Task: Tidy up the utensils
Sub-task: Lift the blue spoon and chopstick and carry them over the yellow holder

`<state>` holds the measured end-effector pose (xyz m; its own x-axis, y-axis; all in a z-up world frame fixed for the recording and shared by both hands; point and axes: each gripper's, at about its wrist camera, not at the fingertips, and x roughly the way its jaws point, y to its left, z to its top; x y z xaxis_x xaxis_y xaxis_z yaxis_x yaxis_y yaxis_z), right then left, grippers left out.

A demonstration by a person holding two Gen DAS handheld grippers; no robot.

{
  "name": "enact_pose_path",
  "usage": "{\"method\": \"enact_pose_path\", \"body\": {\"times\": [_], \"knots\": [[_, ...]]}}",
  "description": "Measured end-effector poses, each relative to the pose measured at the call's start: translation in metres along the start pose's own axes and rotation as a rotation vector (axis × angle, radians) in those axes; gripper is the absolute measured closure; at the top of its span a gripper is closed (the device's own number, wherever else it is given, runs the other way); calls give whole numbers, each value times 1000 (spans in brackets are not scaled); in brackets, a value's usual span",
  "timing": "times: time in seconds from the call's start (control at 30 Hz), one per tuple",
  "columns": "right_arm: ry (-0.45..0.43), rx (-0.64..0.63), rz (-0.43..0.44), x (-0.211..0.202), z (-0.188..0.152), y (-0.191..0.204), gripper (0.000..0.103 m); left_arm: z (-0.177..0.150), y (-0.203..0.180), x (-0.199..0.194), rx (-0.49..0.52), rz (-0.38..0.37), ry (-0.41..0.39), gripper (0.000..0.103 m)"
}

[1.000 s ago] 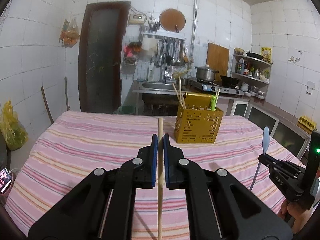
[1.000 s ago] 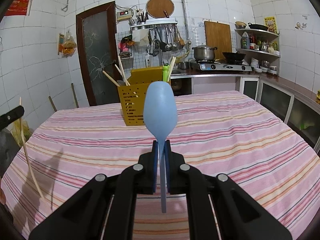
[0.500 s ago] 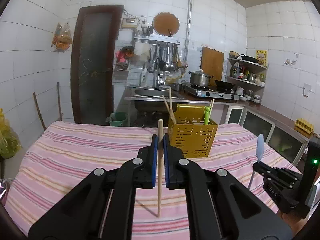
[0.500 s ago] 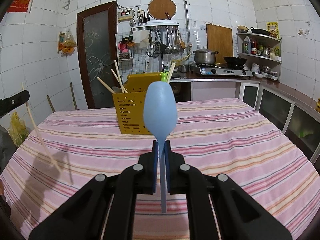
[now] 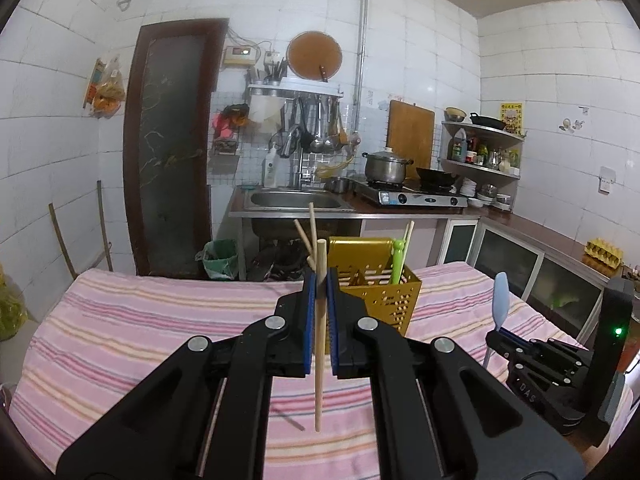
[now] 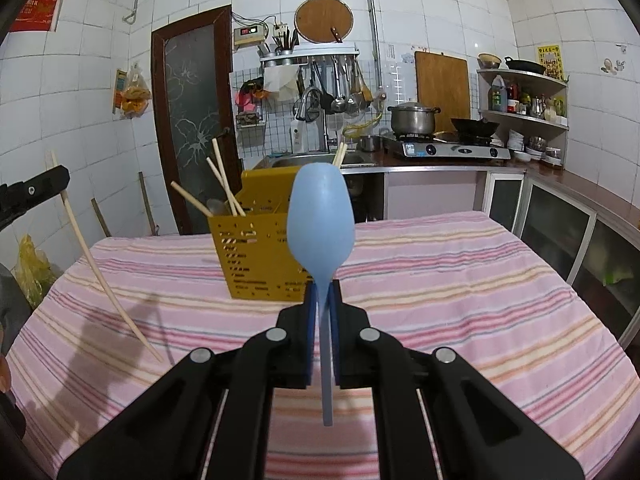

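My left gripper [image 5: 319,284] is shut on a wooden chopstick [image 5: 319,340] and holds it upright above the striped tablecloth, just in front of the yellow perforated utensil holder [image 5: 380,300]. The holder has several chopsticks and a green utensil [image 5: 397,264] standing in it. My right gripper [image 6: 322,292] is shut on a light blue plastic spoon [image 6: 321,228], bowl up, with the holder [image 6: 260,264] behind it. The right gripper also shows in the left wrist view [image 5: 496,334], and the chopstick shows in the right wrist view [image 6: 100,276].
The table [image 6: 480,280] carries a pink striped cloth. Behind it stand a sink [image 5: 296,200], a stove with a pot [image 5: 386,166], and shelves [image 5: 484,148] on the right. A dark door [image 5: 172,152] is at the back left.
My left gripper has lifted the chopstick off the table and moved toward the holder, which looks nearer. The right gripper with the spoon has moved slightly nearer the holder.
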<state>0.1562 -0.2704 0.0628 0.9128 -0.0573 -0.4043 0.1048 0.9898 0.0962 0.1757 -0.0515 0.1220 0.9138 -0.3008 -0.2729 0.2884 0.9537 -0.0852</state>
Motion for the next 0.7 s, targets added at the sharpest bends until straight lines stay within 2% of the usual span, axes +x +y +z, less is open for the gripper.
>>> {"method": "enact_pose_path", "body": {"times": [0.27,0.5,0.7], "knots": [[-41,12,1,11,24,-3,96,28,-10,12,-6,-31,-40,98],[-135,12,12,19,77,-3,96,76,-25,21,-11,-59,-134,98],[-203,8,28,38,127,4,96,113,-38,48,-8,-53,-204,98]]}}
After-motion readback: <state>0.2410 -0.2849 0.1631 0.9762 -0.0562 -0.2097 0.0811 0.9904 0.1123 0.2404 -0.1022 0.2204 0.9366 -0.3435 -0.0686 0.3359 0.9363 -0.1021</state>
